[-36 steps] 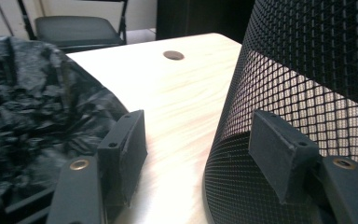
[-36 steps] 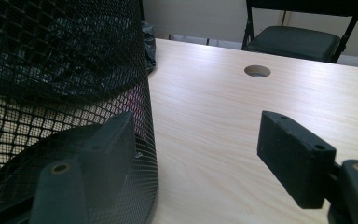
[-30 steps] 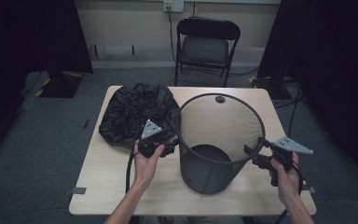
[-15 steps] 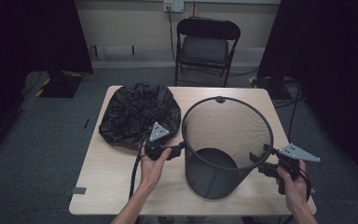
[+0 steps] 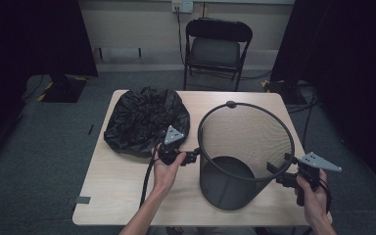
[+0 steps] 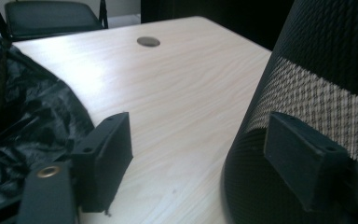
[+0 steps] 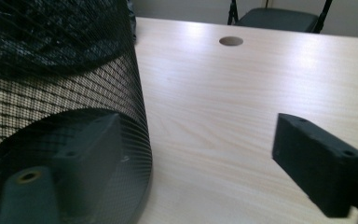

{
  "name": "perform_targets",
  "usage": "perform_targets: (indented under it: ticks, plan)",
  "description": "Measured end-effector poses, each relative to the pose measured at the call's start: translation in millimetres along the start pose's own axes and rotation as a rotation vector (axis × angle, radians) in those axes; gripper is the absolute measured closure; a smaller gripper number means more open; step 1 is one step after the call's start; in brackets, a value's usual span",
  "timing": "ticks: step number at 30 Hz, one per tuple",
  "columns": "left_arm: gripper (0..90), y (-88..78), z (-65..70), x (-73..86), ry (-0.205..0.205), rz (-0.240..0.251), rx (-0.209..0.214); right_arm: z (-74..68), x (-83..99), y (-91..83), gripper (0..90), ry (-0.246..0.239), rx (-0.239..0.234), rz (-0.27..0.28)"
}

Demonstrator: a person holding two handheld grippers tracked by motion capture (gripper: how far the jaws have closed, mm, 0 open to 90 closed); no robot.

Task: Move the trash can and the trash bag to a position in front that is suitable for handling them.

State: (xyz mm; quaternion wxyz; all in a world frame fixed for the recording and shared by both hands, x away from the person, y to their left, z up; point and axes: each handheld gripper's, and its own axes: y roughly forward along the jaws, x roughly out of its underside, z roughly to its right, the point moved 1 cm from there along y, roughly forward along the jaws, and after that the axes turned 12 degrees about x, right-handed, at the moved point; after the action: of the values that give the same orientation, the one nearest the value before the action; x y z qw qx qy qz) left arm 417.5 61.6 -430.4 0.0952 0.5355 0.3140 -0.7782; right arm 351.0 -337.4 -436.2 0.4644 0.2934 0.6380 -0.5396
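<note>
The right gripper (image 5: 285,172) and left gripper (image 5: 192,156) are held released, their fingers having just been opening, astride the bin (image 5: 245,147) wall, pressing nothing. The bin stands between them on the desk (image 5: 127,196). Beyond the left fingers, a black bag (image 5: 144,120) is seen.

Both forearms reach in from below — the left gripper (image 5: 194,156) and the right gripper (image 5: 278,172) have just been opening, jaws apart, nothing pinched between the pads.

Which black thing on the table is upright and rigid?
The mesh bin, standing between the two grippers with its open rim up. The bag is also black but lies crumpled in a heap at the table's far left.
</note>
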Motion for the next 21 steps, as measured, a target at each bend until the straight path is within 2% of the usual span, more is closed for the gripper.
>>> perform_targets:
  ticks: [1, 3, 5, 7, 9, 12, 15, 16, 17, 19, 21]
  plan:
    - [22.6, -2.9, -2.0, 2.1, 0.006, -0.005, -0.008, 0.7, 1.3, 0.9, 12.0, 0.001, -0.004, -0.012]
    - [22.6, -10.5, -6.8, 6.8, -0.004, -0.009, 0.003, 0.7, 5.0, 2.9, 12.0, -0.011, -0.004, -0.037]
    - [22.6, -21.6, -12.6, 12.3, 0.009, -0.016, 0.017, -0.4, 10.0, 6.0, 12.5, -0.036, -0.008, -0.07]
    - [22.5, -34.9, -19.3, 18.2, 0.027, -0.022, 0.001, -2.6, 17.3, 9.5, 12.7, -0.074, -0.005, -0.116]
    - [22.5, -48.2, -28.2, 23.1, 0.014, -0.019, 0.002, -3.9, 25.4, 13.7, 13.1, -0.093, -0.007, -0.146]
    - [22.7, -66.5, -39.3, 27.1, 0.003, -0.019, -0.02, -5.5, 35.1, 21.4, 12.5, -0.111, -0.002, -0.2]
    - [22.7, -80.7, -49.1, 27.8, 0.02, -0.025, -0.052, -6.0, 42.3, 29.2, 12.5, -0.122, 0.013, -0.244]
    - [22.9, -83.5, -52.5, 28.2, 0.017, -0.026, -0.048, -5.6, 44.7, 31.8, 12.7, -0.128, 0.021, -0.258]
    - [23.1, -88.9, -59.1, 29.4, -0.004, -0.024, -0.05, -5.3, 46.5, 33.3, 13.1, -0.128, 0.03, -0.277]
    - [23.1, -99.0, -70.7, 32.1, -0.012, -0.026, -0.094, -3.4, 52.0, 37.6, 14.7, -0.152, 0.063, -0.307]
    - [23.4, -106.2, -81.1, 35.4, -0.027, -0.029, -0.123, -0.4, 55.6, 39.9, 13.4, -0.136, 0.062, -0.326]
